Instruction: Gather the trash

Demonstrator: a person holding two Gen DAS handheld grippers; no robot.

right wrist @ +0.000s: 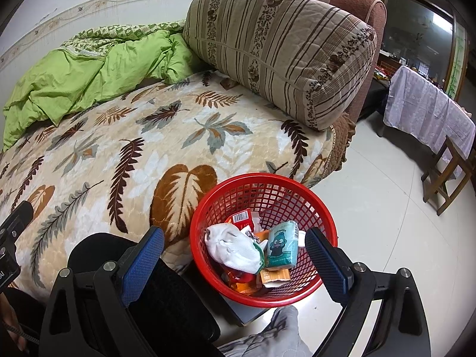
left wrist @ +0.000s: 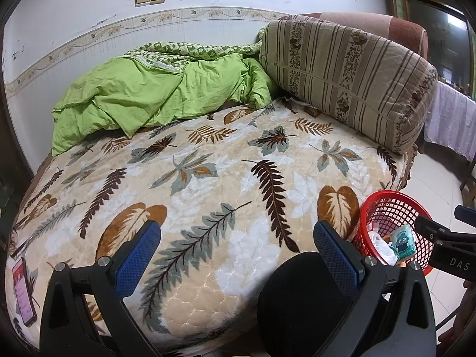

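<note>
Down by the bed's near corner stands the round red plastic lattice basket (right wrist: 264,190), its open mesh wall showing the pale tiled floor (right wrist: 386,208) through it. Inside lies a heap of trash: a crumpled white ribbed sock (right wrist: 235,247), a soft teal tissue packet printed with a cartoon face (right wrist: 281,245), a red carton with a barcode (right wrist: 242,218) and torn orange wrappers (right wrist: 273,276) underneath. The right gripper (right wrist: 235,263) hangs above it with its blue, dimpled rubber pads spread wide, holding nothing; one pad overlaps the basket's right rim.

The left gripper (left wrist: 236,255) hovers over the plush cream bedspread patterned with brown and grey leaves (left wrist: 208,184), jaws likewise wide and empty. A dark rounded shape, apparently the person's knee (left wrist: 297,297), sits between the bed edge and the basket.

Farther back, a rumpled lime-green cotton quilt (left wrist: 154,95) is bunched against the wall, and a long quilted bolster in tan and brown stripes (left wrist: 351,80) leans on the brown headboard (right wrist: 357,3). A phone with a lit pink screen (left wrist: 23,294) lies flat at the bedspread's left edge. A small wooden stool (right wrist: 446,172) stands well apart on the floor.
</note>
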